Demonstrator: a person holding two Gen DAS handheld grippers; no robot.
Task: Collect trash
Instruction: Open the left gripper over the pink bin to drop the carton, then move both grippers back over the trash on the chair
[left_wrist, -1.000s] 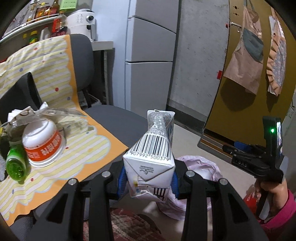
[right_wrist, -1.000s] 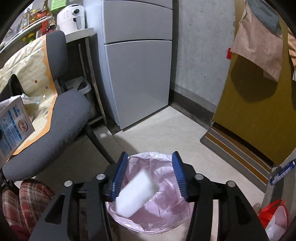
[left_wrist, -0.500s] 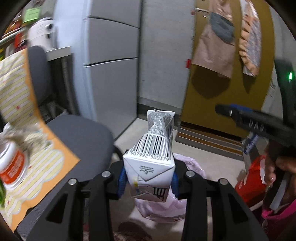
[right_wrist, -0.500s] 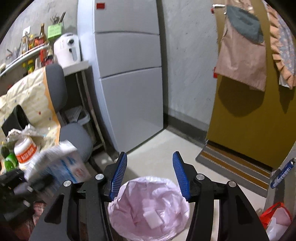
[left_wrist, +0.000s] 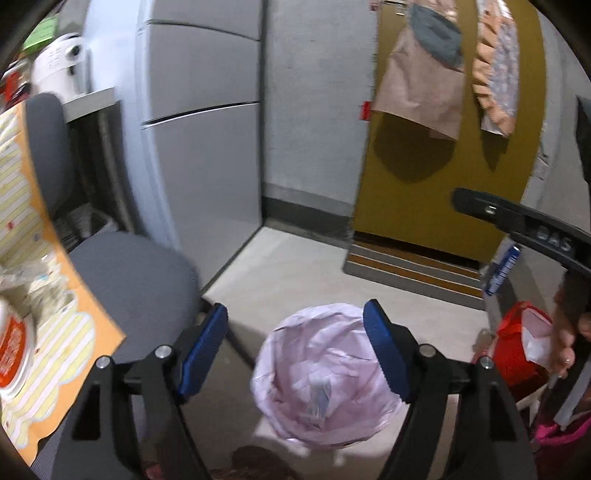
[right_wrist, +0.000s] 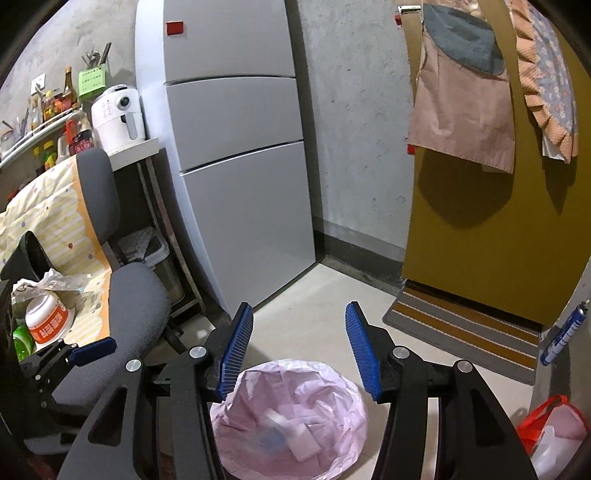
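Note:
A bin lined with a pink bag (left_wrist: 325, 373) stands on the floor below both grippers; it also shows in the right wrist view (right_wrist: 291, 421). The milk carton (left_wrist: 319, 398) lies blurred inside it, with a white block (right_wrist: 303, 441) beside it. My left gripper (left_wrist: 295, 347) is open and empty above the bin. My right gripper (right_wrist: 299, 349) is open and empty above the bin too. More trash sits on the grey chair's cloth: a red-and-white cup (right_wrist: 46, 321), a green bottle (right_wrist: 22, 341) and crumpled wrappers (right_wrist: 51, 282).
A grey office chair (right_wrist: 122, 306) with a yellow cloth stands to the left. A grey fridge (right_wrist: 236, 155) is behind it. A yellow door (right_wrist: 498, 240) with a mat is at the right. A red bag (right_wrist: 550, 432) lies at the lower right.
My left gripper swung right from the chair to over the bin, opened, and the milk carton dropped into the bag. My right gripper rose higher above the bin after releasing the white block.

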